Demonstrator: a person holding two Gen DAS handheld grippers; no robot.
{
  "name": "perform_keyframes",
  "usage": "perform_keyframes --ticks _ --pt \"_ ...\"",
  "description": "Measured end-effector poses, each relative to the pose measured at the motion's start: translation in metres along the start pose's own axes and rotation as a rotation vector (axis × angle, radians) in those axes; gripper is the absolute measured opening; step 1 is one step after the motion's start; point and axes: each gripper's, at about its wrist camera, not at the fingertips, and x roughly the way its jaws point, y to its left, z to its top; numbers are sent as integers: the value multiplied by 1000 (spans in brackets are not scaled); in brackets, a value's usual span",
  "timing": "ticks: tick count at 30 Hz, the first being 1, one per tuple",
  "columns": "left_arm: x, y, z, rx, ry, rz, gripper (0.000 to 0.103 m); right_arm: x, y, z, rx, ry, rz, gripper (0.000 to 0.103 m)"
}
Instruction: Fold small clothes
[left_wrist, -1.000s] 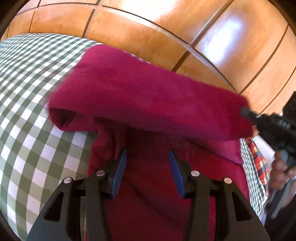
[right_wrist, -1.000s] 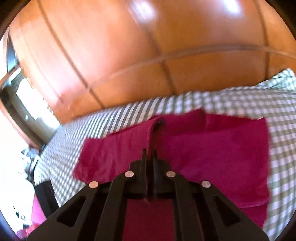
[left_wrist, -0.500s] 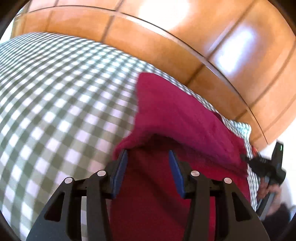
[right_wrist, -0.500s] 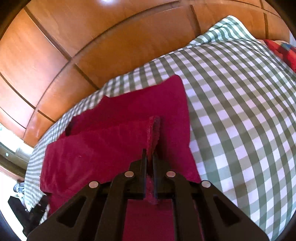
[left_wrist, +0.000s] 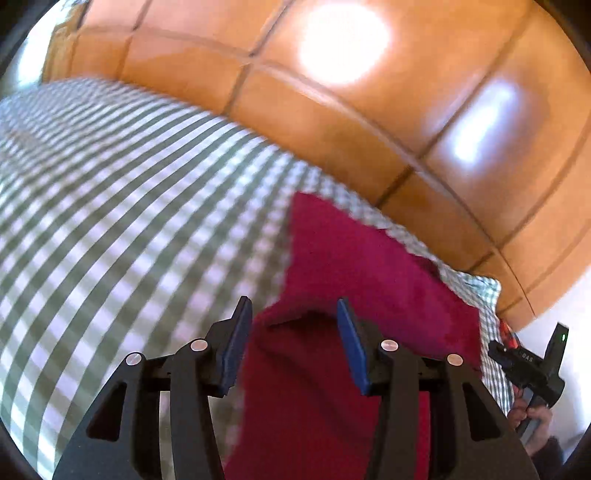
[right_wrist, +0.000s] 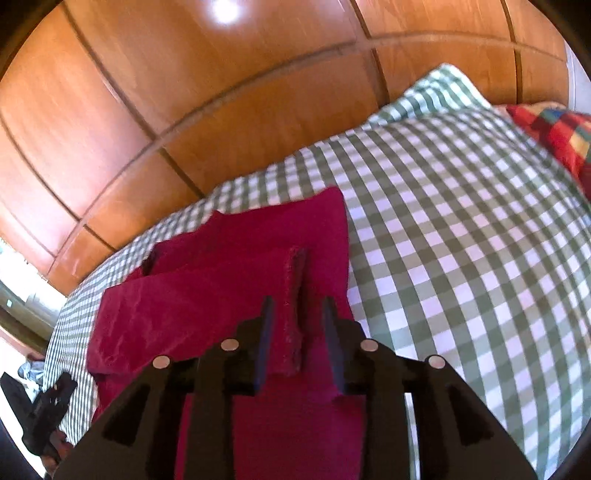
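A dark red garment (right_wrist: 229, 291) lies folded over itself on the green-and-white checked cloth (right_wrist: 461, 240). It also shows in the left wrist view (left_wrist: 354, 266). My right gripper (right_wrist: 297, 314) is open, its fingers either side of a raised ridge of the red fabric (right_wrist: 293, 295) without pinching it. My left gripper (left_wrist: 291, 314) is open over the garment's left edge, holding nothing. The right gripper also shows at the right edge of the left wrist view (left_wrist: 528, 365), and the left gripper at the lower left of the right wrist view (right_wrist: 48, 406).
A glossy orange-brown panelled wooden wall (right_wrist: 184, 110) rises just behind the checked surface. A red multicoloured patchwork cloth (right_wrist: 546, 129) lies at the far right edge.
My right gripper has opened and let go of the red fabric fold, which now rests on the garment. The left gripper has stayed open and swung left; the folded layer has settled flat.
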Motion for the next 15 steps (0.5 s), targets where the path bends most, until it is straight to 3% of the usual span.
perform_keyframes --ticks 5,10,12,15 --pt "24 -38 7 107 21 -33 46 0 30 -13 -106 9 47 27" --pt "74 -29 -8 163 145 109 45 42 35 -42 -195 107 -37 23" --pt "81 -19 -16 172 156 95 42 44 23 -49 -155 66 15 23" --pt "79 -24 -20 204 144 113 42 44 24 -56 -182 20 20 23"
